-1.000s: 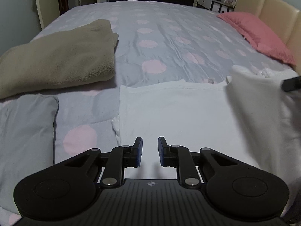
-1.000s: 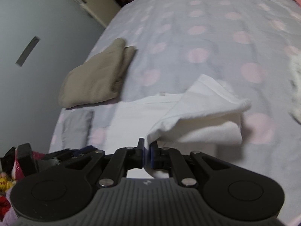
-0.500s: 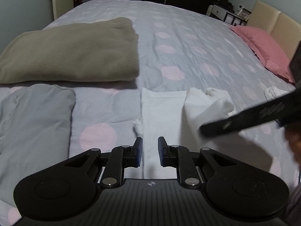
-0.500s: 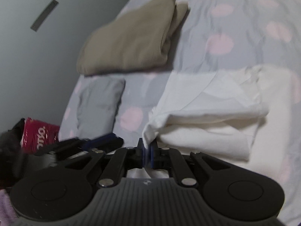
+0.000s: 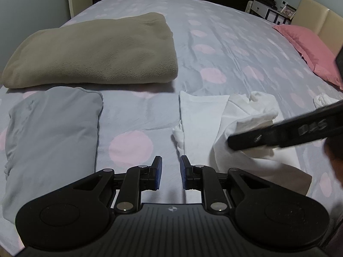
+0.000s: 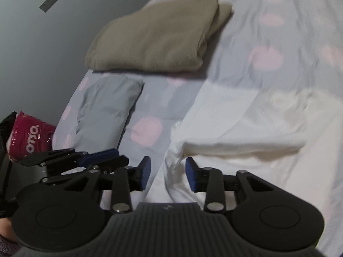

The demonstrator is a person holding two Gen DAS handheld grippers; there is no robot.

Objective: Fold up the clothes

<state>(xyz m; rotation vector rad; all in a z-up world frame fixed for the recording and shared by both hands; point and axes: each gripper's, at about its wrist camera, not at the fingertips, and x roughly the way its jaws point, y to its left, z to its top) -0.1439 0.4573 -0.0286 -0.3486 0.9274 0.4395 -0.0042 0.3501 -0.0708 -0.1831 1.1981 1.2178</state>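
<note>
A white garment (image 5: 201, 117) lies on the dotted grey bedspread (image 5: 214, 42), its right side folded over to the left in a loose roll (image 6: 246, 147). My right gripper (image 6: 168, 165) is low over the garment's near left corner. Its jaws are opening, and a bunched white edge lies between the pads without being pinched. In the left wrist view the right gripper (image 5: 278, 132) shows as a dark bar across the cloth. My left gripper (image 5: 170, 160) hovers just left of the garment's edge, slightly open and holding nothing. It also appears in the right wrist view as the left gripper (image 6: 98, 158).
A folded tan blanket (image 5: 96, 51) lies at the far left, and a folded grey garment (image 5: 49, 132) sits in front of it. A pink pillow (image 5: 308, 47) rests by the beige headboard. A small white item (image 5: 323, 99) lies to the right. A red bag (image 6: 30, 132) sits off the bed's left edge.
The right gripper carried the garment's right side across to the left, came down, and opened its jaws off the cloth. The left gripper drifted left, still holding nothing.
</note>
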